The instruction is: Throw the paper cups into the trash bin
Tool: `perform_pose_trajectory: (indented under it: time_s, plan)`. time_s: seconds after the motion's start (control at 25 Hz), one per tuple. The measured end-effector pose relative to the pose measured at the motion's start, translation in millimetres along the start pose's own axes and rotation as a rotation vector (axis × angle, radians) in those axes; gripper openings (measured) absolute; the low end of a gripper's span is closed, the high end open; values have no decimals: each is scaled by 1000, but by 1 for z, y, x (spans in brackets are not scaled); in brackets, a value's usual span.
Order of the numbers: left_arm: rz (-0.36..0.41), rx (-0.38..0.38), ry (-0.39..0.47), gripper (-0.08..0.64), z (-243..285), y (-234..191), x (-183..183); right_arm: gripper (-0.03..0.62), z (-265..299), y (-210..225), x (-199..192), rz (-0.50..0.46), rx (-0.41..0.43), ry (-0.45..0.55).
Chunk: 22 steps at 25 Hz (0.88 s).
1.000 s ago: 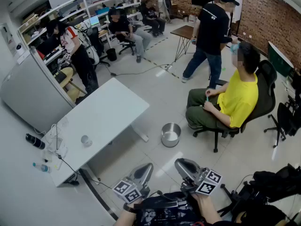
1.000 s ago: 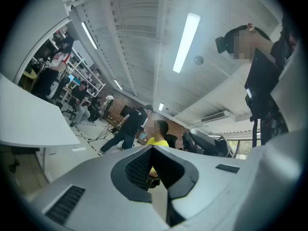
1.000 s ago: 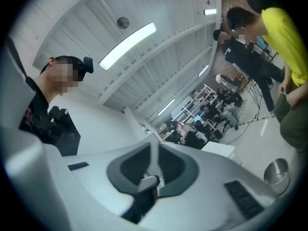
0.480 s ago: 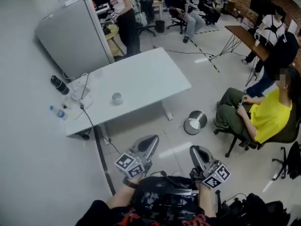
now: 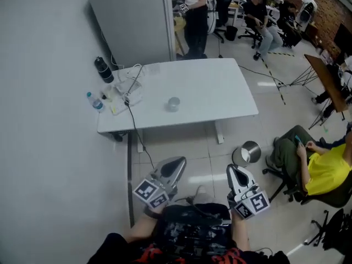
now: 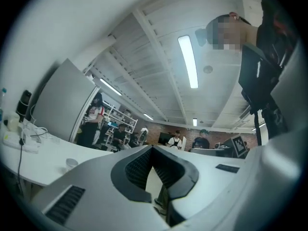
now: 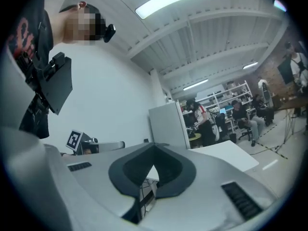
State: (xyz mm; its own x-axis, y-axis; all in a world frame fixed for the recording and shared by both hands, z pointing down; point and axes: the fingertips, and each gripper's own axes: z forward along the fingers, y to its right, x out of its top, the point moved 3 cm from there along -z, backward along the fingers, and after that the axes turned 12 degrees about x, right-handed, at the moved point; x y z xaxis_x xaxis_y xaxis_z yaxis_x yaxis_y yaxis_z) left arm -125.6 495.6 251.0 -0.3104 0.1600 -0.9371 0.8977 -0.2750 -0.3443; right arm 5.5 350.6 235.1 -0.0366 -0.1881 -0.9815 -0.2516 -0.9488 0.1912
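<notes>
A small paper cup [image 5: 174, 104] stands alone near the middle of the white table [image 5: 220, 87]; in the left gripper view the cup [image 6: 71, 163] shows small at the lower left. The round metal trash bin [image 5: 247, 153] sits on the floor off the table's near right corner. My left gripper [image 5: 176, 164] and right gripper [image 5: 236, 174] are held low before the person's body, well short of the table. Both are shut with nothing between the jaws, as the left gripper [image 6: 153, 148] and right gripper [image 7: 155, 146] show in their own views.
A dark bottle [image 5: 102, 69], a water bottle [image 5: 95, 101] and cables [image 5: 129, 89] crowd the table's left end. A grey cabinet [image 5: 132, 21] stands behind the table. A seated person in yellow [image 5: 324, 166] is right of the bin. Several people sit further back.
The head view has swung left: the table now lies straight ahead and the bin to the right. Both grippers stay low in front of the body.
</notes>
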Motion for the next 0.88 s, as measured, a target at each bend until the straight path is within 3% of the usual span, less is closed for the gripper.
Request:
perform_pose_trajectory:
  time_s: [0.08, 0.16, 0.32, 0.6, 0.88]
  plan:
    - [-3, 50, 6, -8, -4, -16, 3, 2, 21, 1, 1, -13, 44, 1]
    - [-14, 95, 4, -8, -6, -30, 3, 2, 39, -3, 11, -54, 107, 65]
    - [-21, 137, 1, -8, 0, -57, 5, 2, 75, 5, 19, -150, 173, 96]
    - [11, 190, 16, -8, 53, -119, 25, 3, 157, 59, 20, -186, 251, 42]
    - [14, 193, 9, -8, 133, -173, 45, 3, 210, 117, -2, -138, 267, -11]
